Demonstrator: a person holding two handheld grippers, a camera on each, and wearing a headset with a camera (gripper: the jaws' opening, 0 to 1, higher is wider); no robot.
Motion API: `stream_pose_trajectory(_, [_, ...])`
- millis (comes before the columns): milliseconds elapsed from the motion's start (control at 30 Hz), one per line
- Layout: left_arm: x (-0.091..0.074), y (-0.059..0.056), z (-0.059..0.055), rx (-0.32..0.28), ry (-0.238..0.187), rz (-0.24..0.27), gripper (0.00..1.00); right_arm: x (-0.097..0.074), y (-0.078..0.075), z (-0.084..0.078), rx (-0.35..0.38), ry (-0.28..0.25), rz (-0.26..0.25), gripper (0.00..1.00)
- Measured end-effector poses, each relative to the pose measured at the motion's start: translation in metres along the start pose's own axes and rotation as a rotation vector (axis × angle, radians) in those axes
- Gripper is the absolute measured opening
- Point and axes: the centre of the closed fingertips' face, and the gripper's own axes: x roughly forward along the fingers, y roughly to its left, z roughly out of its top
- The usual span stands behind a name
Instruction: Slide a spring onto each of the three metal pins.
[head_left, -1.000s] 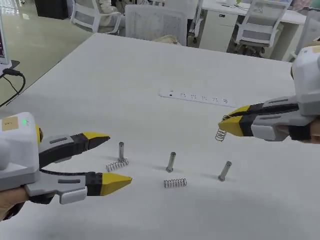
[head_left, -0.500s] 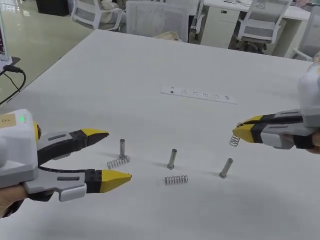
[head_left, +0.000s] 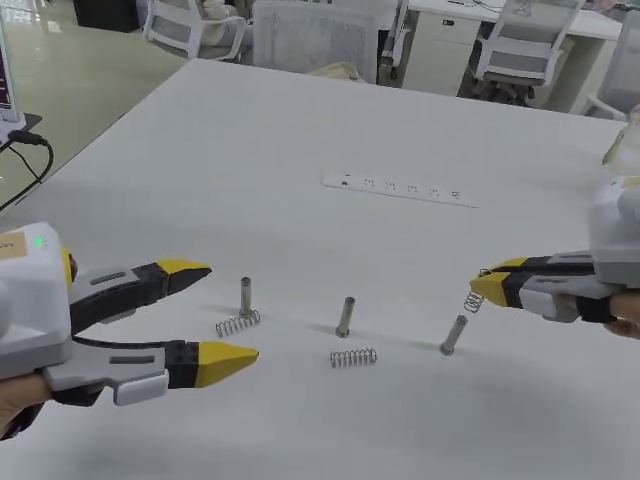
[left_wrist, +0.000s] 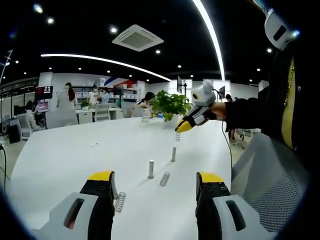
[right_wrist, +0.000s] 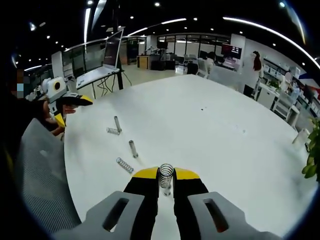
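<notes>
Three metal pins stand upright on the white table: left pin (head_left: 246, 296), middle pin (head_left: 346, 316), right pin (head_left: 454, 335). One spring (head_left: 237, 323) lies beside the left pin. Another spring (head_left: 353, 357) lies in front of the middle pin. My right gripper (head_left: 478, 292) is shut on a third spring (head_left: 474, 300), which hangs just above and right of the right pin. In the right gripper view that spring (right_wrist: 166, 176) stands between the yellow fingertips. My left gripper (head_left: 232, 310) is open, with nothing in it, to the left of the left pin.
A white power strip (head_left: 398, 189) lies farther back on the table (head_left: 300, 140). Office chairs (head_left: 510, 50) stand beyond the far edge. A cable (head_left: 25, 165) runs off the left side. A potted plant (left_wrist: 170, 104) stands at the table's end.
My right gripper has moved right and down with the spring, ending close above the right pin. The left gripper has hardly moved.
</notes>
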Motion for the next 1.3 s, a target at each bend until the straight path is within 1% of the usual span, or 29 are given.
stream_pose_trajectory(167, [0.0, 0.0, -0.001, 0.003, 0.006, -0.001, 0.63, 0.004, -0.001, -0.004, 0.004, 0.007, -0.003, 0.07])
stream_pose_trajectory(333, [0.001, -0.003, -0.009, 0.032, 0.047, -0.005, 0.64, 0.005, -0.002, -0.007, 0.014, 0.011, -0.003, 0.07])
stream_pose_trajectory(467, [0.001, -0.005, -0.021, 0.064, 0.103, -0.011, 0.67, 0.006, -0.003, -0.008, 0.017, 0.01, -0.004, 0.07])
stream_pose_trajectory(533, [0.002, -0.007, -0.024, 0.068, 0.118, -0.017, 0.68, 0.006, -0.003, -0.008, 0.018, 0.012, -0.002, 0.07])
stream_pose_trajectory(767, [0.003, -0.014, -0.039, 0.112, 0.19, -0.031, 0.72, 0.009, -0.002, -0.01, 0.019, 0.009, -0.004, 0.07])
stream_pose_trajectory(900, [0.003, -0.015, -0.042, 0.118, 0.204, -0.035, 0.76, 0.01, -0.003, -0.011, 0.023, 0.01, -0.004, 0.07])
stream_pose_trajectory(1300, [0.002, -0.014, -0.049, 0.097, 0.235, -0.032, 0.83, 0.014, -0.005, -0.017, 0.031, 0.008, -0.009, 0.07])
